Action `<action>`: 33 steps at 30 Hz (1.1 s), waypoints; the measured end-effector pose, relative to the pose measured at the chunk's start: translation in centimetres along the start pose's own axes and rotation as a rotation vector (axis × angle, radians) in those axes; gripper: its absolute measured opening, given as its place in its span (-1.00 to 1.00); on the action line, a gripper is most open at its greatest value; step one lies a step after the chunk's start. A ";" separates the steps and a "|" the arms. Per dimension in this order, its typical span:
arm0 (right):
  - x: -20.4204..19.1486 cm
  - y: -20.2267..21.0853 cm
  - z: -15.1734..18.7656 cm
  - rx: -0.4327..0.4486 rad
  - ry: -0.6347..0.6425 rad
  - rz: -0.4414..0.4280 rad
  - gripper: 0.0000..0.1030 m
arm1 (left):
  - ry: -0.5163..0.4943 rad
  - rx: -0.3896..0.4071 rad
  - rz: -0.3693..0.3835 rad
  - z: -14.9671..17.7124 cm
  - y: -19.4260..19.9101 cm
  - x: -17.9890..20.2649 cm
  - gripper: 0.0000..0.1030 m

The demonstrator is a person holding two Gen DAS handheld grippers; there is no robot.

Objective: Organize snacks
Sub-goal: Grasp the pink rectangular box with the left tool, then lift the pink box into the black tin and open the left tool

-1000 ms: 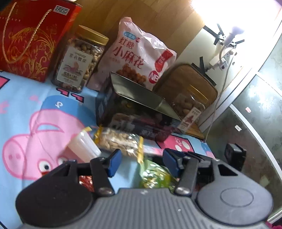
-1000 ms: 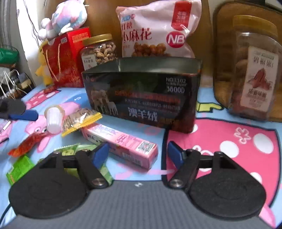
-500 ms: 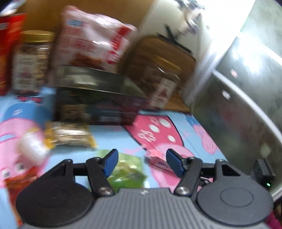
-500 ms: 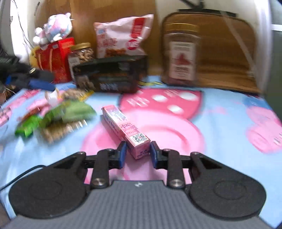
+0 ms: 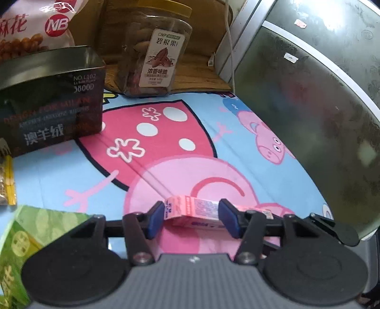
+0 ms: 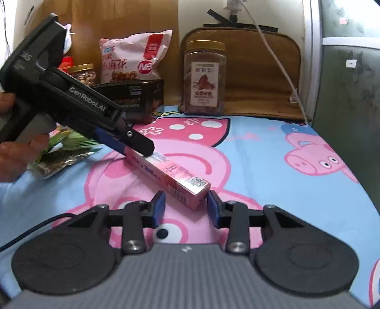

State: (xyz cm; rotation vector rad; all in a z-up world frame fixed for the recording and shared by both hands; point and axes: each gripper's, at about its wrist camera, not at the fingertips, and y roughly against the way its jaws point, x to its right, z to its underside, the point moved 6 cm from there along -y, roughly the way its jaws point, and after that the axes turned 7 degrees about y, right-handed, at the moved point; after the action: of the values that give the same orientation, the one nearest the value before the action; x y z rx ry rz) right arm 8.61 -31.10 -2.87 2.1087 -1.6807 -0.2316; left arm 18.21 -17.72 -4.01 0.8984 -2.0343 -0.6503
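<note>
A blue cloth (image 6: 273, 152) printed with pink cartoon pigs covers the flat surface in front of me, creased in a few places. Behind it stands a wooden panel (image 6: 133, 21) in a warm brown, and next to that a pale cream wall (image 6: 190, 14). A brown padded cushion (image 6: 261, 71) with darker piping leans upright against the wall. A white cable (image 6: 273, 57) runs down across the cushion to the cloth's far edge. On the right stands a dark, smudged glass panel (image 5: 308, 95) in a pale grey frame (image 5: 242, 26), carrying a couple of small stickers. Daylight glares at the top.
</note>
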 end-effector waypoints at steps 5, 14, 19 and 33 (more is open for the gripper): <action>-0.5 -0.3 -2.7 0.034 -0.030 -0.018 -0.40 | 0.000 0.072 -0.008 -1.4 3.4 -0.6 -0.06; -4.8 -4.9 -14.2 0.271 0.117 -0.103 -0.37 | 0.104 0.388 -0.103 -8.1 13.3 -6.8 -0.07; -6.6 -11.4 -17.6 0.216 0.137 -0.182 -0.37 | 0.207 0.403 -0.186 -10.5 13.4 -12.4 -0.08; -7.2 -12.1 -16.8 0.203 0.089 -0.154 0.05 | 0.214 0.388 -0.247 -9.5 11.9 -14.6 -0.01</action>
State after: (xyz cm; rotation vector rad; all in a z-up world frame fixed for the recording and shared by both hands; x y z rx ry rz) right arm 24.00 -18.29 5.95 2.3632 -1.5488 -0.0124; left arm 27.94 -0.24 2.79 1.3998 -1.9010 -0.2715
